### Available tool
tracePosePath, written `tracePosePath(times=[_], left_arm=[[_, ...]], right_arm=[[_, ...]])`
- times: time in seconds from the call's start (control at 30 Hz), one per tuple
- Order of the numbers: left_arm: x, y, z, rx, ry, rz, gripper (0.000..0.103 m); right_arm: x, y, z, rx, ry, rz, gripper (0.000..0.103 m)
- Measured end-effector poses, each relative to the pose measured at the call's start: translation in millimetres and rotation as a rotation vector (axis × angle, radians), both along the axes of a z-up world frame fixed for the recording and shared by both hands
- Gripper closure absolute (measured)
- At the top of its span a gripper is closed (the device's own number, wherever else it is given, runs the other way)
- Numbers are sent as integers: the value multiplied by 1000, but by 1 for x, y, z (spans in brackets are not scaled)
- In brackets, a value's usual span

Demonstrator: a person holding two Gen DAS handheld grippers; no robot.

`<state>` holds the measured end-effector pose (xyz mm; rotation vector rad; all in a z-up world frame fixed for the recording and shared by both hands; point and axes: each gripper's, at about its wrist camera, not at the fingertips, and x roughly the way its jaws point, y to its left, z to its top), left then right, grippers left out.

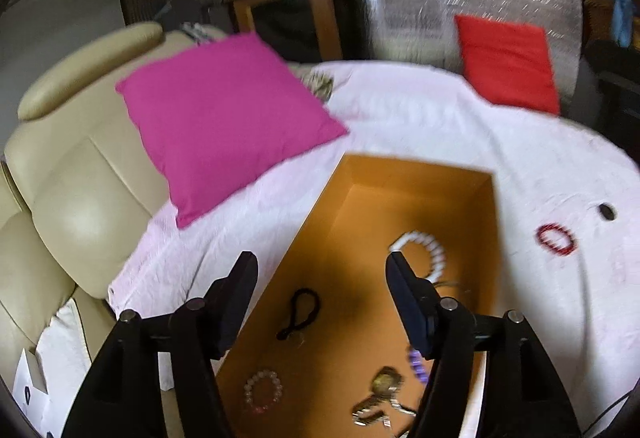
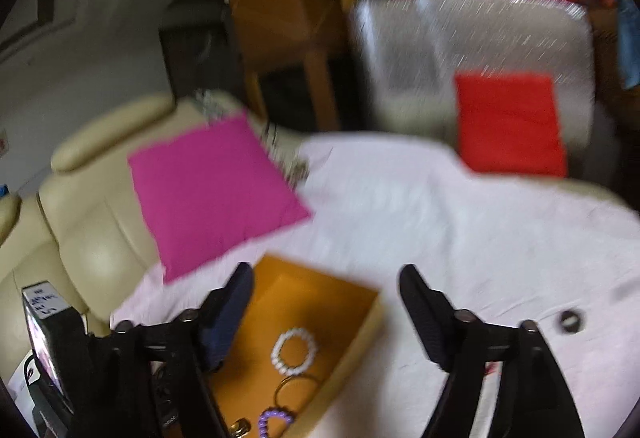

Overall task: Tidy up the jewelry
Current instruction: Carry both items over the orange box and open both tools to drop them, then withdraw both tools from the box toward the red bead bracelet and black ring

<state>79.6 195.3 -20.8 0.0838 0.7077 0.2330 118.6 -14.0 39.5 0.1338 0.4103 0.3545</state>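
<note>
Left wrist view | left tongs (image 1: pixel 322 264) agape, empty, over orange box (image 1: pixel 490 238) holding white bead bracelet (image 1: pixel 424 252) | red bracelet (image 1: pixel 556 238) right, on sheet, unsorted | right tongs (image 2: pixel 326 276) wide, empty

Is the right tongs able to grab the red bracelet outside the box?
Probably yes: the right tongs are open and empty, and the red bracelet lies alone on the white cloth, nothing covering it.

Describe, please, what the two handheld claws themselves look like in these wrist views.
The left claw and the right claw look alike: black angular linkage arms joined by round silver-grey pivot pins, each carrying two flat, tapered fingers with dark navy pads. No sleeves or hands show in either view.
</note>
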Motion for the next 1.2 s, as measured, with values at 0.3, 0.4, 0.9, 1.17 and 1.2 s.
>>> tracePosePath(times=[0.3,0.4,0.9,1.17,1.2], left_arm=[[-49,-59,69,2,-146,-99,24],[-66,-83,90,9,-196,-152,23],[-97,-170,134,18,-334,-278,16],[-76,-194,110,30,-268,-290,16],[-73,-195,106,28,-256,-289,16]], right_arm=[[-111,-126,53,132,-290,-180,0],[-136,-166,56,165,-249,-181,0],[-171,-269,42,189,-123,-402,0],[-138,-291,-11,238,55,-493,0],[-132,-292,-18,236,77,-499,0]])
